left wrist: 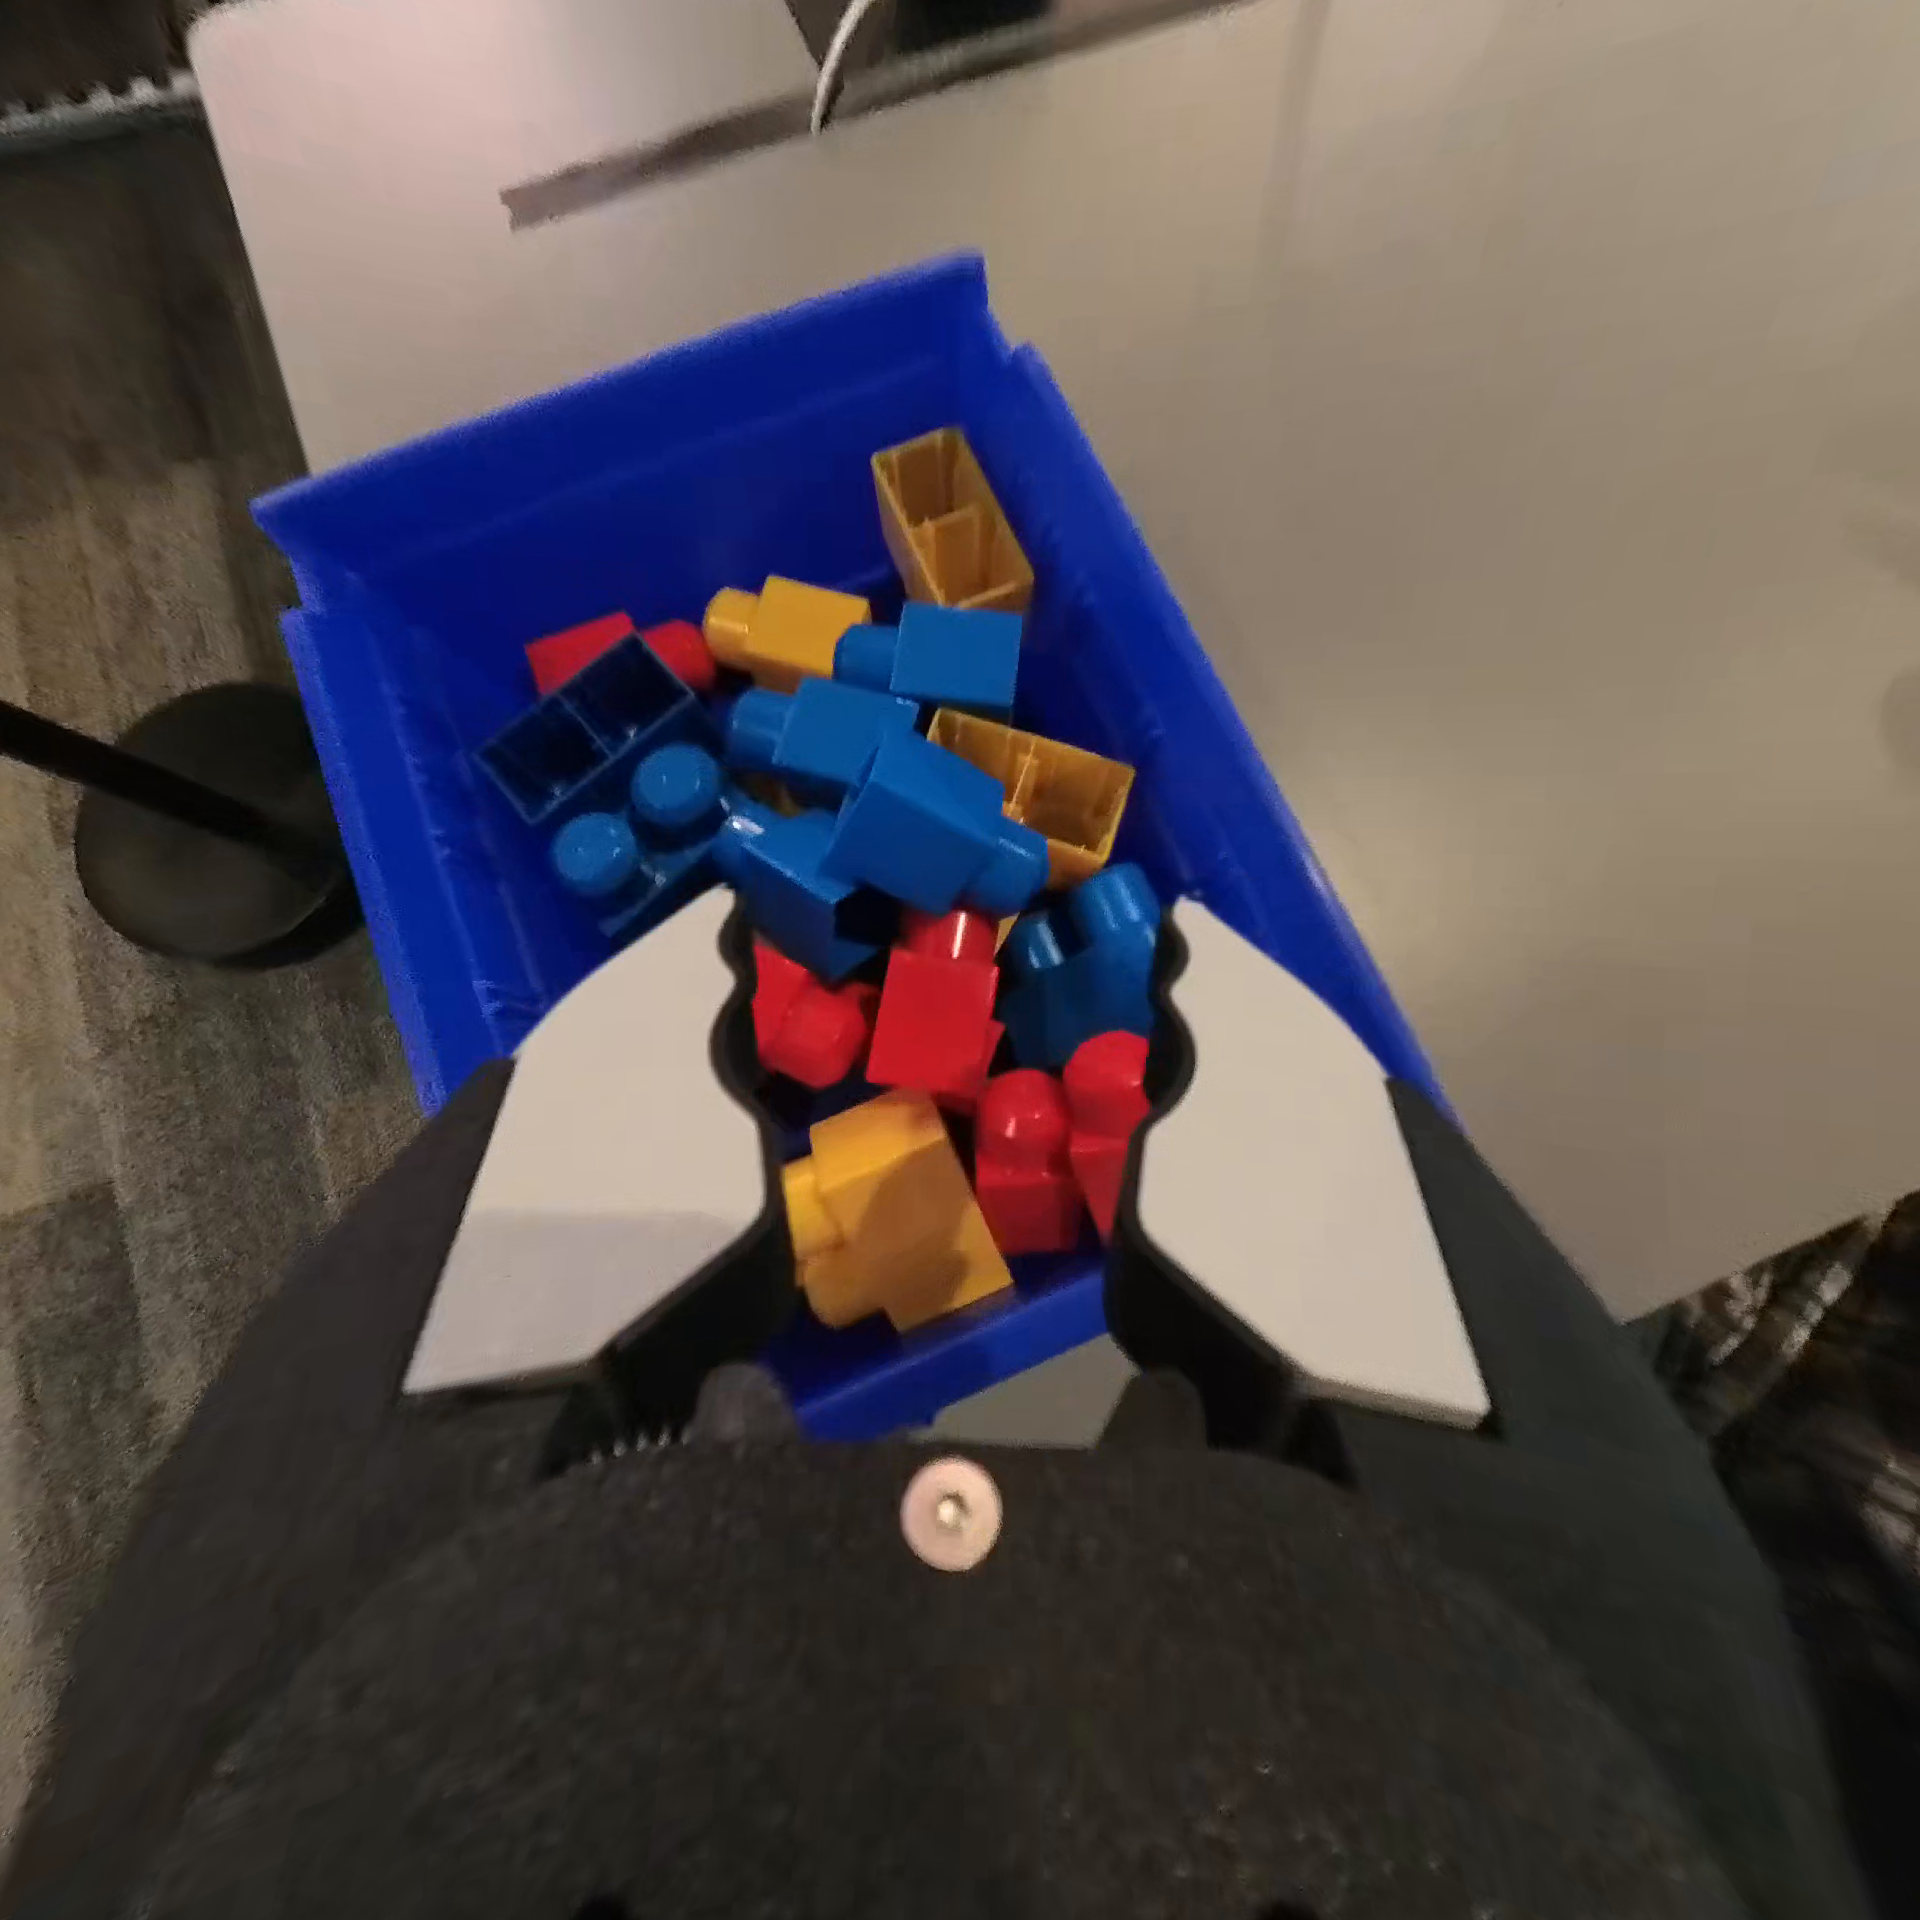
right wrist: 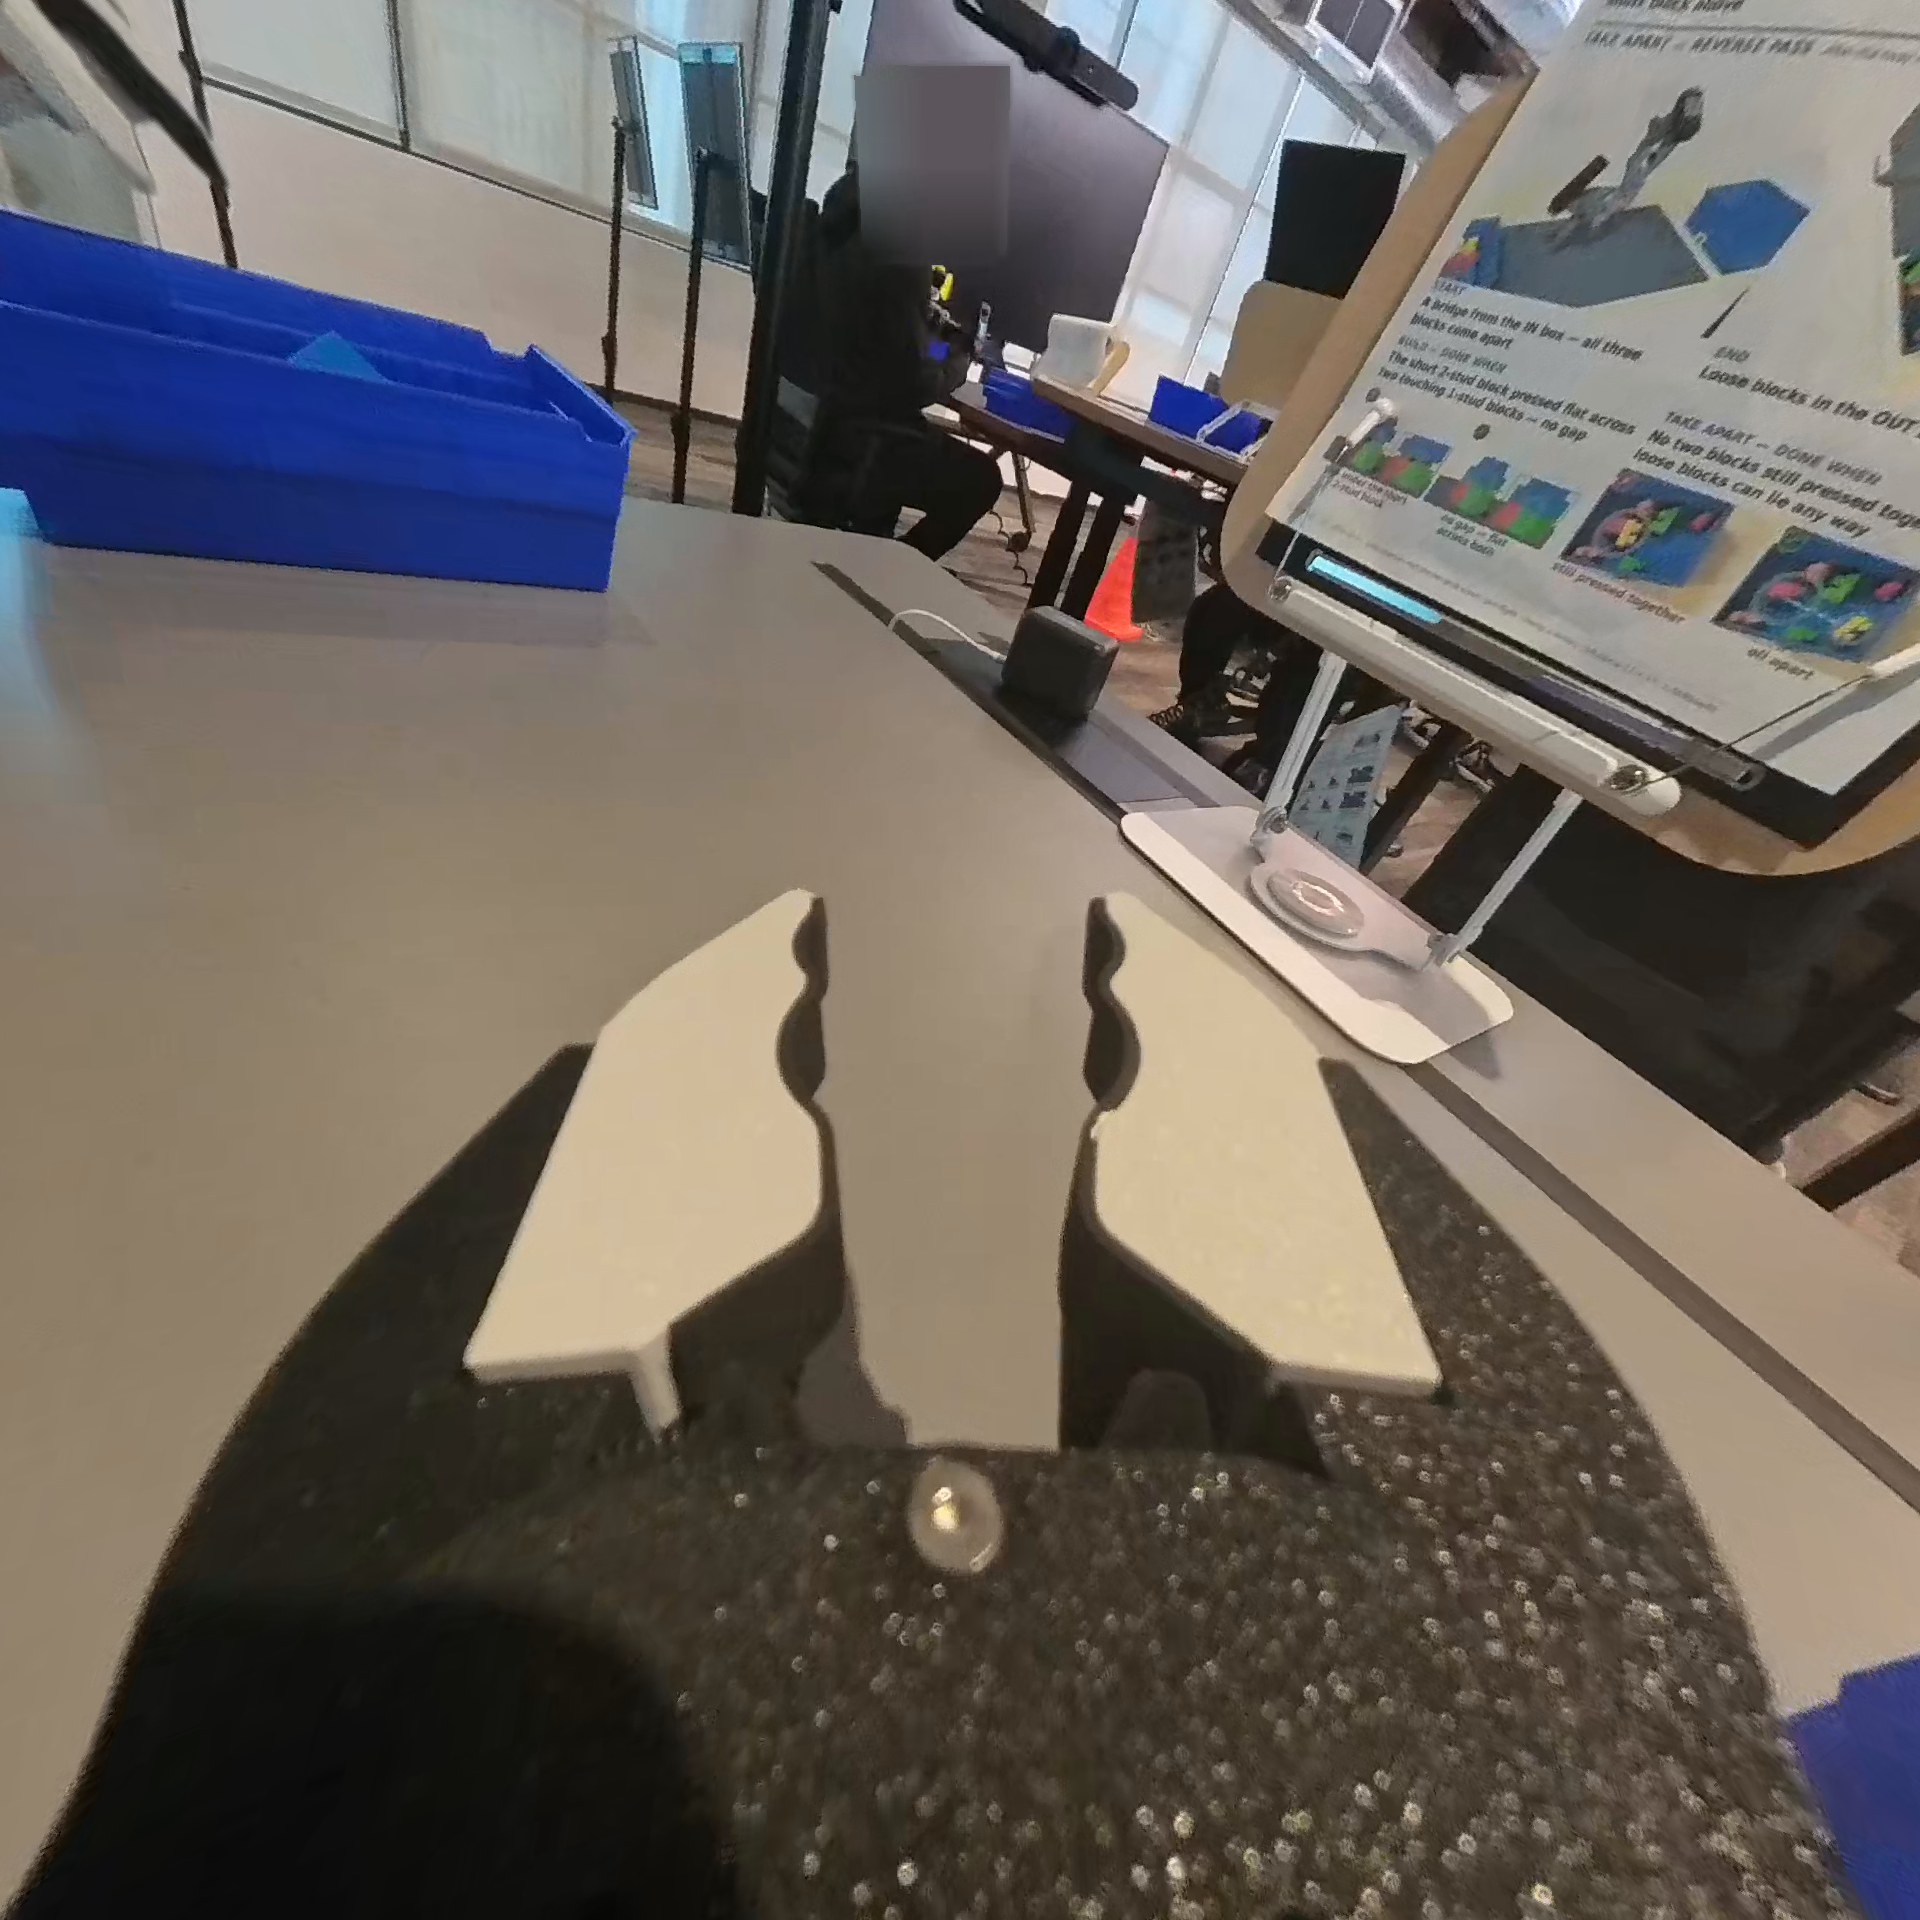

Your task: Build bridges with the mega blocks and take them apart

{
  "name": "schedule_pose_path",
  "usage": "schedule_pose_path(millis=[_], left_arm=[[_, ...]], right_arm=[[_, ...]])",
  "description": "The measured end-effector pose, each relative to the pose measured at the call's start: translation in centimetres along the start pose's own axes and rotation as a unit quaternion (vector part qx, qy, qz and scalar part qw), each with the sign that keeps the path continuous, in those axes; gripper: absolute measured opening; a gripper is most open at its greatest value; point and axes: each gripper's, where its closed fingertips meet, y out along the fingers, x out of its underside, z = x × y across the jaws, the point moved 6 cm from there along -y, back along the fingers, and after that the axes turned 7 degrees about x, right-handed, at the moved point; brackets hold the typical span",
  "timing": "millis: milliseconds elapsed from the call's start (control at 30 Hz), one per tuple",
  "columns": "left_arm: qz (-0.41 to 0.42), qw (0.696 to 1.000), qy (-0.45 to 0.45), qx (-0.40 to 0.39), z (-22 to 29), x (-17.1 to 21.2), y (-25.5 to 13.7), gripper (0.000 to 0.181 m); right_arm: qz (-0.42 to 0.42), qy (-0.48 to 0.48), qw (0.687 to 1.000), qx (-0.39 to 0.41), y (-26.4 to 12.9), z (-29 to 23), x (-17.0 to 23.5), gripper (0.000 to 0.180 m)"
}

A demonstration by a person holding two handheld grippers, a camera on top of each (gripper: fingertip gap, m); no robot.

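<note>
In the left wrist view a blue bin (left wrist: 582, 488) sits on the grey table near its left edge, full of loose red, blue and yellow mega blocks. My left gripper (left wrist: 951, 925) is open and hovers above the near part of the bin, over a red block (left wrist: 935, 1013) and a blue block (left wrist: 914, 821); it holds nothing. A yellow block (left wrist: 899, 1210) lies near the bin's front wall. In the right wrist view my right gripper (right wrist: 956, 914) is open and empty, low over bare grey table (right wrist: 520, 831).
A blue bin (right wrist: 312, 457) stands at the far left of the right wrist view. An instruction board on a white stand (right wrist: 1320, 935) is at the right table edge, with a small dark box (right wrist: 1055, 665) behind. A black stand base (left wrist: 208, 831) is on the floor. A person sits beyond. One gripper's finger ends stand about 60 centimeters off the other's. To the blue block (left wrist: 914, 821): left tips about 7 centimeters, right tips about 55 centimeters.
</note>
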Motion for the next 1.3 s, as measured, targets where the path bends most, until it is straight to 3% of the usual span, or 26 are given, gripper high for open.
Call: schedule_pose_path(millis=[333,667,867,1000,1300], left_arm=[[-0.131,0.991,-0.014,0.010,-1.2,3.0,1.7,0.066],[-0.249,0.967,-0.060,0.007,-2.1,6.2,0.2,0.066],[-0.215,0.969,-0.108,0.051,-2.5,7.1,0.8,0.067],[-0.157,0.980,-0.093,0.076,-2.6,5.3,0.8,0.069],[-0.067,0.994,-0.073,-0.035,-5.2,-0.8,2.2,0.065]], right_arm=[[-0.009,0.000,1.000,-0.014,0.2,-0.2,0.4,0.043],[-0.036,-0.029,0.999,-0.025,0.7,-1.1,1.0,0.039],[-0.033,-0.027,0.999,-0.030,0.7,-1.3,0.9,0.038],[-0.030,-0.022,0.999,-0.029,0.7,-1.2,0.9,0.037],[-0.036,-0.023,0.999,-0.030,0.9,-1.3,1.2,0.036]])
